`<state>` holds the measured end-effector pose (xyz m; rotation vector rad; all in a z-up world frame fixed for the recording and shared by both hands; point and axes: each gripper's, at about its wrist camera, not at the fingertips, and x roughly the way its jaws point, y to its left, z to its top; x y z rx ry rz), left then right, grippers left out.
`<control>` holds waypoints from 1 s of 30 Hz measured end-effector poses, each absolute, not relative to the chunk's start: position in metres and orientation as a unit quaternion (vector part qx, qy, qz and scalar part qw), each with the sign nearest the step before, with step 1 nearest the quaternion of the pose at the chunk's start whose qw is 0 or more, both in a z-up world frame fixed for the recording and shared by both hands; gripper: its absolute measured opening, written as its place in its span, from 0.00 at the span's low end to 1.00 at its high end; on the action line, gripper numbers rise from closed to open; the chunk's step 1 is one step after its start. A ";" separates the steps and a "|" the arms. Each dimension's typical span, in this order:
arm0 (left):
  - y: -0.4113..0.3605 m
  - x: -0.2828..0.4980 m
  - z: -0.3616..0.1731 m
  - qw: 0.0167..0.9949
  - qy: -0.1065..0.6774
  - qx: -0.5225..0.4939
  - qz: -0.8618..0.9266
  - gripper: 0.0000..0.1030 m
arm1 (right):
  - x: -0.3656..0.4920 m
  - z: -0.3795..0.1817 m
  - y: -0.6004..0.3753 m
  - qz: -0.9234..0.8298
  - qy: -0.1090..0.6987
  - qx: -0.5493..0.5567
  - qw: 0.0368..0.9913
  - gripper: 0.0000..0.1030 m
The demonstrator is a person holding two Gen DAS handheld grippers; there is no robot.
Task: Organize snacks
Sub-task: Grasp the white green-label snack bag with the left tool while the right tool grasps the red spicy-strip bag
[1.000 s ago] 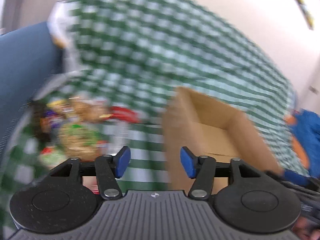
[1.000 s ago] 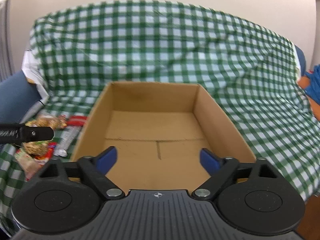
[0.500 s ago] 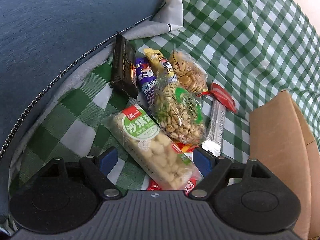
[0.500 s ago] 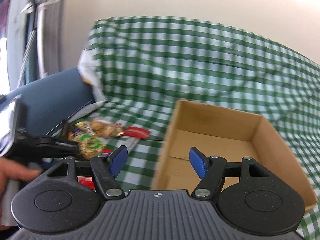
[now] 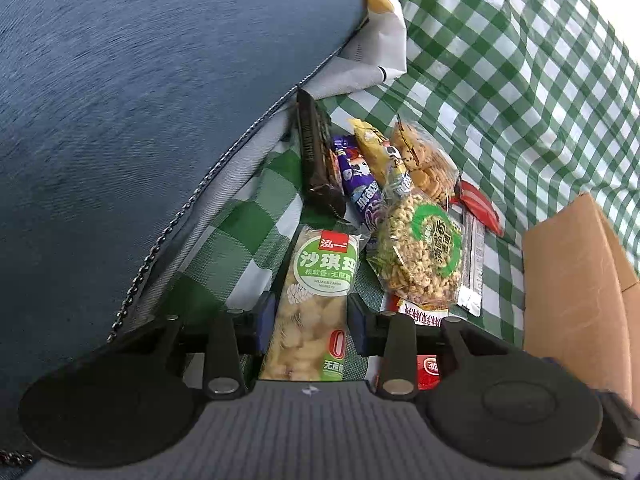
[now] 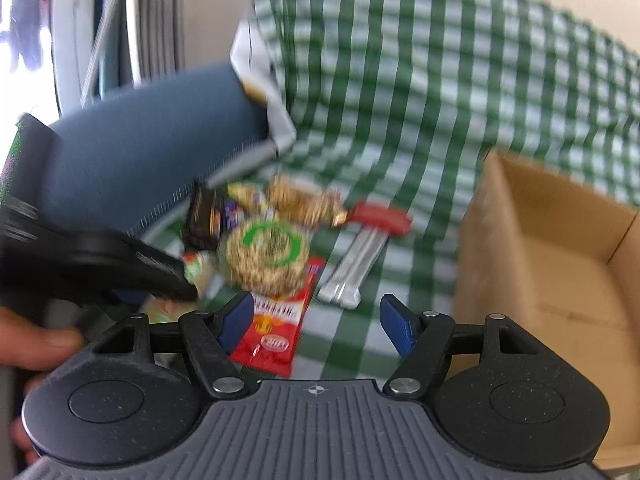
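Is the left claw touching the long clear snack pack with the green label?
Touching. In the left wrist view the left claw has been closing, and both blue pads press the sides of the long clear snack pack with the green label.

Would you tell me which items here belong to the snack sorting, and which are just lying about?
Part of the job:
- green-label snack pack between the left gripper pads
- round cereal pack
- red packet
- cardboard box

Just lying about:
- blue cushion
- checked cloth
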<state>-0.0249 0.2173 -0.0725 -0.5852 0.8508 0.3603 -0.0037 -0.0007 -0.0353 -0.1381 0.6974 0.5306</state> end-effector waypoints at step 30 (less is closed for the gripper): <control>0.201 -0.019 -0.078 0.864 0.425 -0.238 0.130 0.41 | -0.001 -0.059 0.001 0.249 0.404 -0.108 0.873 0.43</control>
